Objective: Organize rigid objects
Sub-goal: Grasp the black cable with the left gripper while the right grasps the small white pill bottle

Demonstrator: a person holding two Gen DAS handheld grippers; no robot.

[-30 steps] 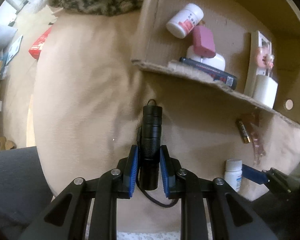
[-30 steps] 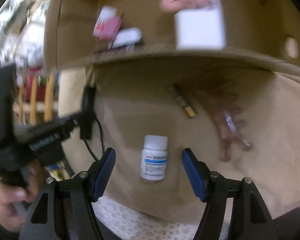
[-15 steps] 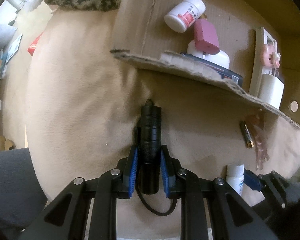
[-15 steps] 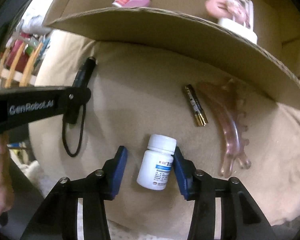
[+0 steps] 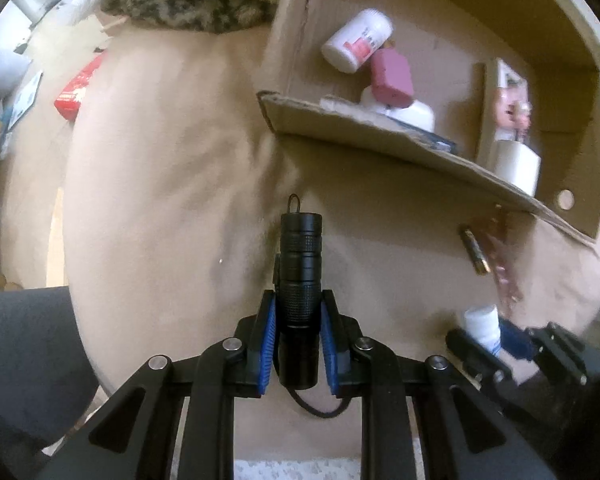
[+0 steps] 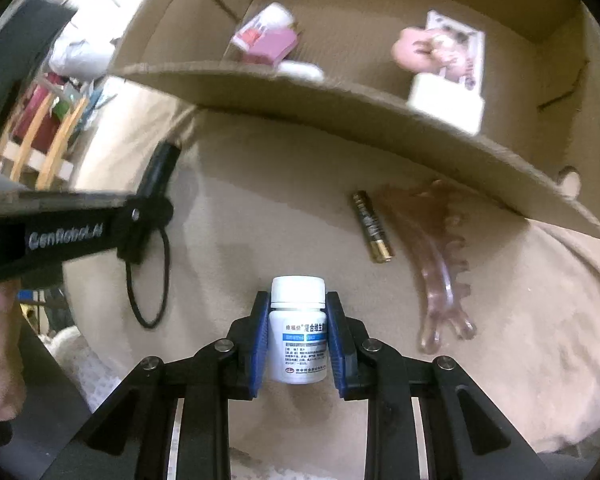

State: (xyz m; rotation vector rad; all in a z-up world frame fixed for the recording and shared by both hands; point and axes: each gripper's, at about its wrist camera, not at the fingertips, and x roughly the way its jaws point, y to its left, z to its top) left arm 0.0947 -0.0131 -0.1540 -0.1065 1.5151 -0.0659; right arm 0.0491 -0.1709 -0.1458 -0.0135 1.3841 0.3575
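1. The bottle point(image 6: 299, 330) sits upright between the blue pads of the right tool point(image 6: 299, 334), whose jaws have just been closing; both pads now press its sides below the white cap, so it is gripped, probably for a lift into the box point(image 6: 340, 96).
2. The torch point(image 5: 300, 296) is clamped in the left tool point(image 5: 299, 344), pads on its lower barrel, its cord looping out underneath. The tool points down at the cushion point(image 5: 160, 200) (a tan, soft surface, so nothing here is a desk), and the torch hangs near the box's front left corner, apparently waiting its turn.
3. Still loose on the cushion, just below the box's front edge, lie a battery point(image 6: 372, 226) and a pinkish hair claw point(image 6: 436, 264), side by side, seemingly just apart. They are likely next to be sorted.
4. The box lies open toward the tools, its front flap folded down like a ramp. Inside, toward the left, are a white bottle with a red label point(image 5: 356, 46), a pink block point(image 5: 392, 78) and a white piece beneath it; toward the right, a white cup point(image 5: 516, 166) and a pink figure point(image 5: 512, 100), behind a cardboard divider.
5. With both tools loaded, the flap's edge is the thing to clear.
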